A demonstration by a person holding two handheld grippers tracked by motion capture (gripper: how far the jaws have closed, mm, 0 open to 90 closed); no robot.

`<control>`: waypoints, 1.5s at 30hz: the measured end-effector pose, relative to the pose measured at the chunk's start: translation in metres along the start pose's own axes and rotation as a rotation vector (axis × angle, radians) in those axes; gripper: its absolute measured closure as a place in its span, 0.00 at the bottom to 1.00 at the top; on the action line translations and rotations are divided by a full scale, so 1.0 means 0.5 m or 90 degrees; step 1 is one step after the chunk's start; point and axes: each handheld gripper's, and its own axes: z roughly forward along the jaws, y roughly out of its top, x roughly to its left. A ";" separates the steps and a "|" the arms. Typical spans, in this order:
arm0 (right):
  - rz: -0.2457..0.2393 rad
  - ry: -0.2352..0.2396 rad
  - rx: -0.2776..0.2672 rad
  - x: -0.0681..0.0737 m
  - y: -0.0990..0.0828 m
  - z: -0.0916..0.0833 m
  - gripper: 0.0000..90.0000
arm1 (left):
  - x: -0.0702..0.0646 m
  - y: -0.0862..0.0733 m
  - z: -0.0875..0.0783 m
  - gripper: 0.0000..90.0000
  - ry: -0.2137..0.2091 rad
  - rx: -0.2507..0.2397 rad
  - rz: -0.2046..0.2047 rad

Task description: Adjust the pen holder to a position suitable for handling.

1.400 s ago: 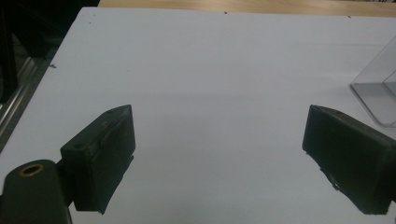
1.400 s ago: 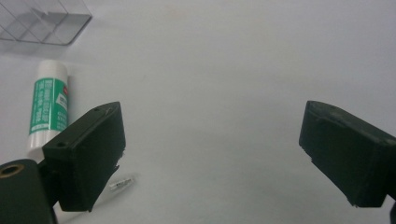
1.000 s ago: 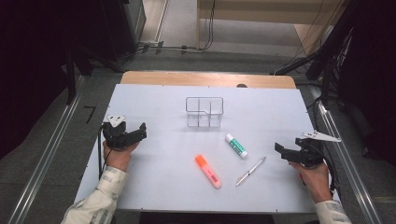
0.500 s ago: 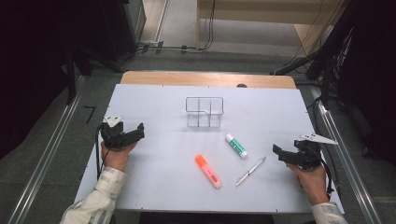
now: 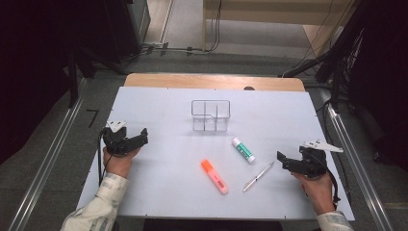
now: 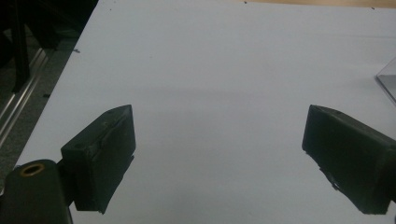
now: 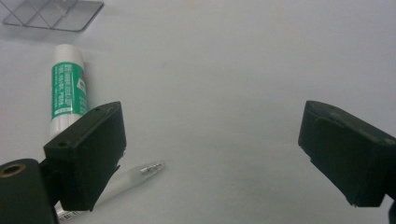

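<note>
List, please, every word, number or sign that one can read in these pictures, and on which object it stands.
No text can be read with certainty.
Glue stick: white print on its green label, too blurred to read.
Orange highlighter: a small label like a barcode, too small to read.
Pen: no lettering can be made out.
Clear organizer: no lettering can be made out.

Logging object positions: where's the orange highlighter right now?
In the high view, the orange highlighter lies flat on the white table, slightly right of centre and near the person's edge, just left of the pen and below the glue stick.
</note>
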 end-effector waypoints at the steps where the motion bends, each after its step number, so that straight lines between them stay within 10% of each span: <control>1: 0.000 0.000 0.001 0.000 0.000 0.000 0.07 | 0.000 0.000 0.000 0.11 0.000 -0.002 -0.002; 45: -0.014 -0.005 -0.001 0.072 -0.035 -0.020 0.07 | 0.001 0.000 0.002 0.11 0.001 0.001 -0.001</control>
